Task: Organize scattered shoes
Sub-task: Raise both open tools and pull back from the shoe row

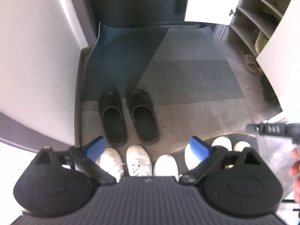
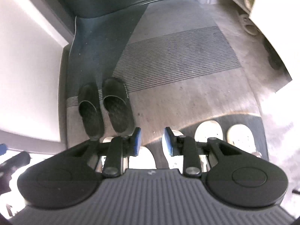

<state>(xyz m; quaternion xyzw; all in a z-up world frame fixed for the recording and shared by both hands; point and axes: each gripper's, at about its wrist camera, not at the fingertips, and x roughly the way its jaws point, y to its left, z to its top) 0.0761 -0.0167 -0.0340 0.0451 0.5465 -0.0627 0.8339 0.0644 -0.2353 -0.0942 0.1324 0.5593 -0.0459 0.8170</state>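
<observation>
1. White wall (image 1: 37, 60) on the left, dark door (image 1: 135, 1) at the top middle.
2. Black slippers (image 1: 127, 116) sit as a neat pair side by side on the doormat (image 1: 187, 75), toes toward the door, left of centre.
3. Left gripper (image 1: 148, 148) hangs above the floor, jaws spread wide, nothing between the blue pads (image 1: 95, 148).
4. Under it a row of white sneakers (image 1: 138, 161) lined up side by side, toes toward the slippers, just short of them; more white toes (image 1: 222, 143) further right on a dark mat.
5. Right gripper (image 2: 151, 140) also points down, jaws parted about halfway, nothing gripped; white shoe toes (image 2: 208, 131) show below and right of it.
6. Far right: open shoe cabinet (image 1: 258, 15) with shelves, a tan sandal (image 1: 250, 61) on the floor at its base, apart from the lined-up shoes.
7. A hand (image 1: 295, 166) at the right edge of the left view.
</observation>
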